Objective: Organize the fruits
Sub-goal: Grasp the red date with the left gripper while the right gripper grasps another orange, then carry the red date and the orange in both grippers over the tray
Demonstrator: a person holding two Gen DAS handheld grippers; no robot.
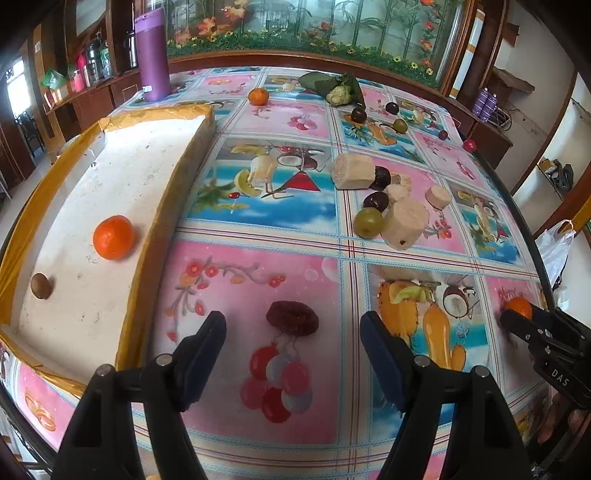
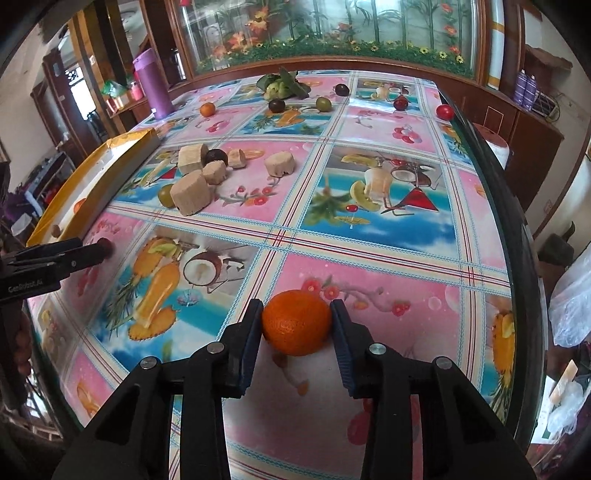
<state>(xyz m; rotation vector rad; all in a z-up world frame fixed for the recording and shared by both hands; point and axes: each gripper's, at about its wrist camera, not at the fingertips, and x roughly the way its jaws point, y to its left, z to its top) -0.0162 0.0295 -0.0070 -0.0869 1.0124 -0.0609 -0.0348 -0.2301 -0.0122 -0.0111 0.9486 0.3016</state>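
I am holding my right gripper (image 2: 296, 325) narrowed around a tangerine (image 2: 296, 322); both blue pads are touching its sides, and the fruit is sitting on the bench (image 2: 388, 236) between them. My left gripper (image 1: 293, 325) is standing wide open and gripping nothing. A dark red date (image 1: 292, 318) is lying on the cloth between its fingertips, clear of both pads (image 1: 201, 354).

The bench is wearing a glossy cloth printed with fruit pictures in pink and blue squares. To my left a shallow white tray (image 1: 147, 147) with a yellow-taped rim is resting on it, holding a second tangerine (image 1: 113, 237) and a small brown round fruit (image 1: 40, 285) nearer the tray's front edge. Past the open gripper, pale cut chunks (image 1: 404, 223) are lying mixed with a green plum (image 1: 368, 222) and dark plums (image 1: 380, 177). Further back a third tangerine (image 1: 258, 96) is sitting alone, near a leafy bundle (image 1: 338, 86) and more small dark and red fruits. A purple flask (image 1: 151, 55) is standing upright at the far left corner. Behind the bench, a wooden cabinet with a painted glass panel (image 2: 332, 29) of bamboo and flowers is filling the wall.

From the left wrist view, the held tangerine is showing far to the right, at the tip of the other gripper.
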